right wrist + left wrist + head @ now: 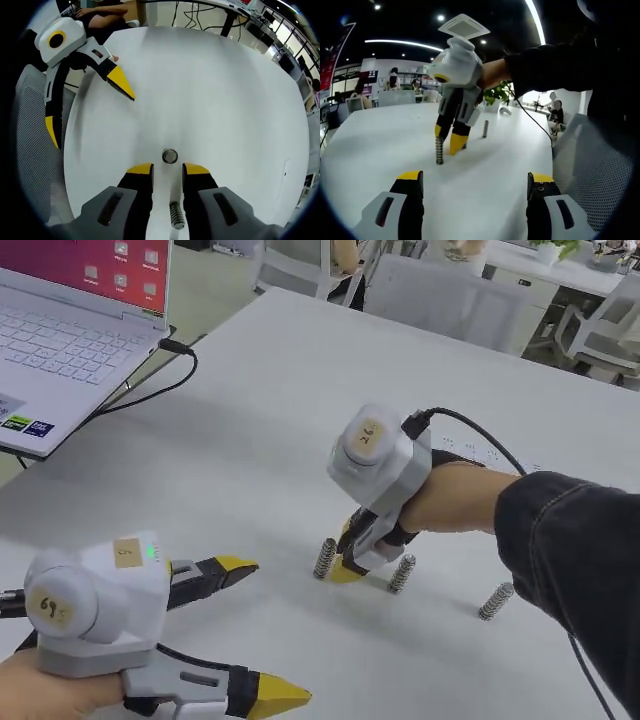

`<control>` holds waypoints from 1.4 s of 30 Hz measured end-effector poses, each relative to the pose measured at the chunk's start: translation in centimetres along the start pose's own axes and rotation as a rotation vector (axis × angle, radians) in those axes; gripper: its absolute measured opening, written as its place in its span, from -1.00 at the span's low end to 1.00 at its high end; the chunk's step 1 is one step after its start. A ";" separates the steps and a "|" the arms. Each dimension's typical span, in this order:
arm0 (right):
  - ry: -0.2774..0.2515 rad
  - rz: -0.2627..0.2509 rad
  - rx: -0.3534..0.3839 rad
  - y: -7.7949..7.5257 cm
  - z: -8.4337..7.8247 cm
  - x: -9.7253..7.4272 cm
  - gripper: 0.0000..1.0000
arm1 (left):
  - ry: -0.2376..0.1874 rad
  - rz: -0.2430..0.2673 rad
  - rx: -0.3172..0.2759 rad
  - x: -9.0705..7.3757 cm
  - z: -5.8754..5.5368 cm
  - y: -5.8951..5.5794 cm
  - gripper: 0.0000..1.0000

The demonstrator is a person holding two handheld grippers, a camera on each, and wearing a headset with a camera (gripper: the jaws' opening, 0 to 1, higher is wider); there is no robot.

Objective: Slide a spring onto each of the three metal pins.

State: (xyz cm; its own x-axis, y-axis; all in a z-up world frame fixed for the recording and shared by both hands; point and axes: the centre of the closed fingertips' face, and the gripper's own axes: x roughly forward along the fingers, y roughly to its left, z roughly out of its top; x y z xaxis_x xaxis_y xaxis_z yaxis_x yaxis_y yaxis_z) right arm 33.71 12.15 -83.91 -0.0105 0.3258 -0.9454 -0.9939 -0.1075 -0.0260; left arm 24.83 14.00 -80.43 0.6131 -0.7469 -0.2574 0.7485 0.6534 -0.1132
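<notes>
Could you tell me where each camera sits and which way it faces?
Head view: on the headset, looking forward and down at the table; the left gripper, the right gripper and a dark sleeve show.
Left gripper view: on the left gripper, looking low across the table at the right gripper; its own open jaws show.
Right gripper view: on the right gripper, looking down at a spring end on; its own jaws show.
Shared: each gripper view shows the other gripper.
</notes>
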 end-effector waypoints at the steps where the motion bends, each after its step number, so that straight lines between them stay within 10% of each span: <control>1: -0.002 0.000 0.005 0.1 -0.1 -0.1 -0.58 | 0.000 0.000 0.001 0.0 0.1 0.0 0.64; 42: -0.132 -0.031 0.124 4.8 -2.6 -2.5 -0.52 | 0.014 -0.030 0.049 0.7 1.5 -1.5 0.67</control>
State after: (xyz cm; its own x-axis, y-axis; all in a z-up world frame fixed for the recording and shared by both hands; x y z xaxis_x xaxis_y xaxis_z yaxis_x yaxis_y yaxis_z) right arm 29.26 8.40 -82.49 0.0137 0.4483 -0.8938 -0.9998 0.0188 -0.0058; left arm 24.56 12.31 -78.98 0.5871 -0.7638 -0.2681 0.7779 0.6240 -0.0742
